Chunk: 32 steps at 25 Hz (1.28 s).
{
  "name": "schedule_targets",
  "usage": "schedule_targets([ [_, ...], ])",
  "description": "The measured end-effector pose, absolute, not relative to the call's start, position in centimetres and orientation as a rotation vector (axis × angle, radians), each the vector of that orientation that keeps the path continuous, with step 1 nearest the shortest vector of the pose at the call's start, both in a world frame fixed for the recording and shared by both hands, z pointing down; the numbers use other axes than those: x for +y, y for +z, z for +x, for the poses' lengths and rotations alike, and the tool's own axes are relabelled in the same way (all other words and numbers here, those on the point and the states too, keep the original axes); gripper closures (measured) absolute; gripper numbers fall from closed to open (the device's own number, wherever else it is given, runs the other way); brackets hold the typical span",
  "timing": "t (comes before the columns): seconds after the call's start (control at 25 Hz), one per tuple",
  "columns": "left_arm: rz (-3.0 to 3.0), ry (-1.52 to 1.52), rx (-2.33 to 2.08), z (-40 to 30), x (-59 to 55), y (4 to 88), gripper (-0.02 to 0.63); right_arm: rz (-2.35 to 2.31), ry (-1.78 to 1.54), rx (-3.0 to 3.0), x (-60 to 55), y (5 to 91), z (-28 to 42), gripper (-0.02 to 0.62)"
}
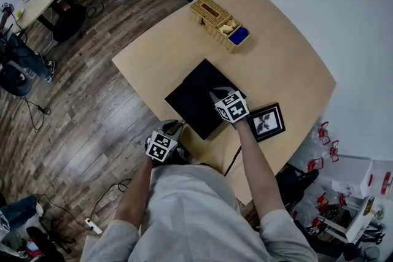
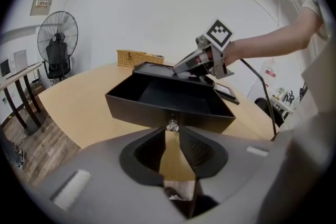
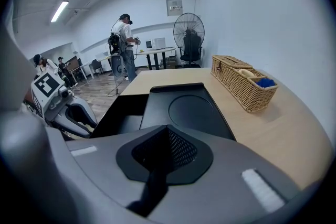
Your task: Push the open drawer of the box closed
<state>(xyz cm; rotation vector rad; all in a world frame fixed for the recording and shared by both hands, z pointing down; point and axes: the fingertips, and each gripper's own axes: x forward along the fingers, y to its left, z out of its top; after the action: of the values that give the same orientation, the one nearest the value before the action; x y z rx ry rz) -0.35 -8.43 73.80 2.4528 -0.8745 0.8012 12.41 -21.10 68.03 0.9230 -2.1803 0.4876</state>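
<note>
Now, your left gripper (image 2: pixel 172 131) has its jaws a little apart, with bare table (image 1: pixel 276 64) showing in the gap. The small shiny knob (image 2: pixel 171 124) sits right at their tips, though you can't tell whether they touch it. That knob is on the front wall of the black drawer (image 2: pixel 167 96), which stands pulled well out of the box (image 3: pixel 184 107) toward you. Your right gripper (image 3: pixel 166 131) is clenched on itself, jaws pressed together. It is up over the box, with its tips down on the flat lid. A dark picture frame (image 1: pixel 267 121) lies flat just beside the box, on its right. A wicker basket (image 3: pixel 242 81) stands well apart from the box, on its far side.
</note>
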Motion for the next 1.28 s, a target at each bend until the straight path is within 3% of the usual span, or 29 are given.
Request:
schedule_targets([
  [1.28,2.426,0.846,-0.852,2.0,-9.2,74.5,0.479,0.923,0.482,-2.181,-21.2,68.2,12.6,0.594],
])
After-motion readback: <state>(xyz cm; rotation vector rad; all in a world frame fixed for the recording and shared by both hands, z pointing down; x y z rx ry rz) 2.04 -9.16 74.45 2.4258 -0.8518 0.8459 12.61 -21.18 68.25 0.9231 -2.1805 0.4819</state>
